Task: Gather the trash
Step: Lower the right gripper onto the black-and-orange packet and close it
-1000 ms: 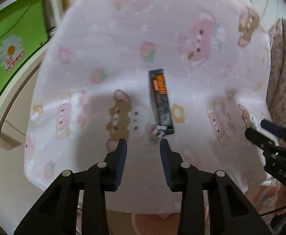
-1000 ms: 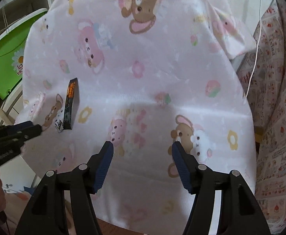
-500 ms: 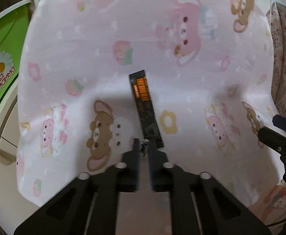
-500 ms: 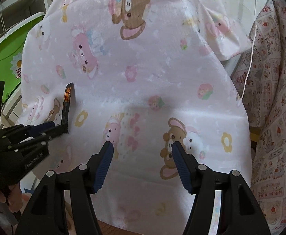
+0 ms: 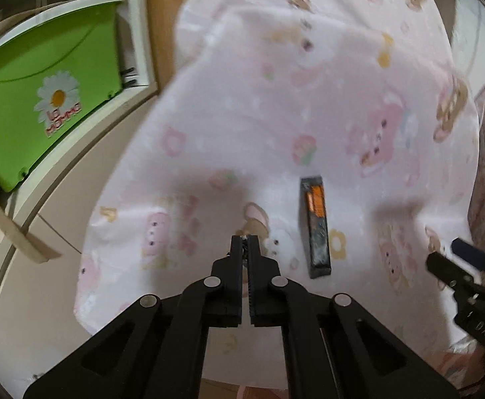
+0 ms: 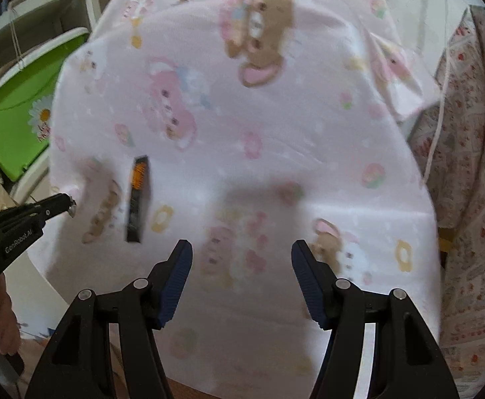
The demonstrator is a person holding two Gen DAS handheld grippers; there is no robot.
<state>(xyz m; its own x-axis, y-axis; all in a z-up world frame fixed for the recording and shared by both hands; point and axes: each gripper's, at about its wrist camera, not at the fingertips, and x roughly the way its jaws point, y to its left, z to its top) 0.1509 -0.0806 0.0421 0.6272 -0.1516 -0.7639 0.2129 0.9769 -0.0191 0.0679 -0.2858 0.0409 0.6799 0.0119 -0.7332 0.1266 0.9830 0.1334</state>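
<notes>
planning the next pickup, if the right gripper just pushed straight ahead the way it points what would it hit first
Most likely the pink cartoon-print cloth, on bare fabric ahead of the open right gripper. The black and orange wrapper lies well left of that line. Depth is unclear.

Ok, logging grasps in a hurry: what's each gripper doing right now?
Left gripper: shut on a small crumpled scrap, lifted off the pink blanket.
Right gripper: open, holding nothing, above the blanket.
</notes>
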